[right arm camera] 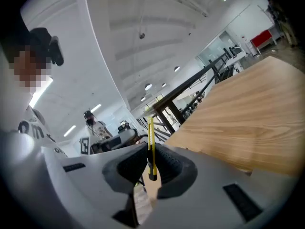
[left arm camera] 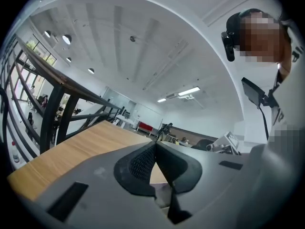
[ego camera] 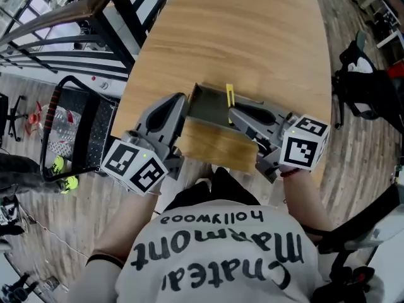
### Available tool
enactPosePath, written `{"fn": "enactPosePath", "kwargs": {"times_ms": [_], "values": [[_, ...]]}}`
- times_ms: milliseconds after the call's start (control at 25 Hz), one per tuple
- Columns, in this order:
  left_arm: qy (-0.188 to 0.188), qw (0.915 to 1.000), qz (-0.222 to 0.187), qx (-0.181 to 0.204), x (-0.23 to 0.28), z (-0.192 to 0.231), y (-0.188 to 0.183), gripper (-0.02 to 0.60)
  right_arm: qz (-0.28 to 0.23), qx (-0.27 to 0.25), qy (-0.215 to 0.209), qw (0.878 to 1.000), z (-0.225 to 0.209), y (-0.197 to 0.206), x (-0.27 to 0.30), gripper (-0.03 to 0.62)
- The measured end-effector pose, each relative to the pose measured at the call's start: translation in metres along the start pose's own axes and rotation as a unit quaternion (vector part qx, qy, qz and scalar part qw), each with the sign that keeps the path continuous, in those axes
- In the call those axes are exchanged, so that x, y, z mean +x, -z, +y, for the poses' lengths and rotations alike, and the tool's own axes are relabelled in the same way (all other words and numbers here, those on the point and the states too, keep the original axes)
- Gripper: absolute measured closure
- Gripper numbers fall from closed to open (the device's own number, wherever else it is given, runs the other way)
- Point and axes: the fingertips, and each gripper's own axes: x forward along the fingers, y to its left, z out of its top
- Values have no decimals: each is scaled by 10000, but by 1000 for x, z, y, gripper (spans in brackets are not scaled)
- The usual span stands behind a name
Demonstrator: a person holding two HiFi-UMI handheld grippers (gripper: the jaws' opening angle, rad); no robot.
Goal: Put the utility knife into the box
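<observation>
1. We see a large white room: a high ceiling (left arm camera: 143,37) with strip lights (left arm camera: 183,93), a floor (ego camera: 356,163) of pale wood planks, and black stair railings (ego camera: 95,8) running along one side.
2. The table (ego camera: 252,43) is a broad light-wood surface with rounded corners, its grain running away from us.
3. The person's white shirt (ego camera: 221,257) carries black lettering that we read, upside down in the head view, as "Chateau Marmont hollywood".
4. A black wire cart (ego camera: 82,131) with a red handle stands on the floor left of the table.
5. The box (ego camera: 211,108), dark grey and open, sits at the table's near edge.
6. The left gripper (ego camera: 178,106) lies at the box's left wall, its jaws pressed together with nothing between them.
7. The right gripper (ego camera: 235,113) reaches over the box, jaws clamped on the knife.
8. The utility knife (ego camera: 230,95), slim and yellow, stands between those pads above the box's interior; we cannot tell whether it touches the box.
</observation>
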Motion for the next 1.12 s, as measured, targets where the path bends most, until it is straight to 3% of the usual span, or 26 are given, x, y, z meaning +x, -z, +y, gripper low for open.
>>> {"fn": "enactPosePath", "kwargs": {"times_ms": [240,480,880,1120], "values": [[-137,9996,201,-132,13,17,17,575,1282,-633,472,9886,-44,33,33,543],[-280,9988,362,-199,25,33,34,575,1783,-426,768,9801,-71,47,53,543],[-398,9973,469,-396,24,37,45,575,3005,-735,1290,9422,-105,88,72,543],[-498,9963,385,-578,18,42,46,575,3339,-1060,1573,9233,-117,102,77,543]]}}
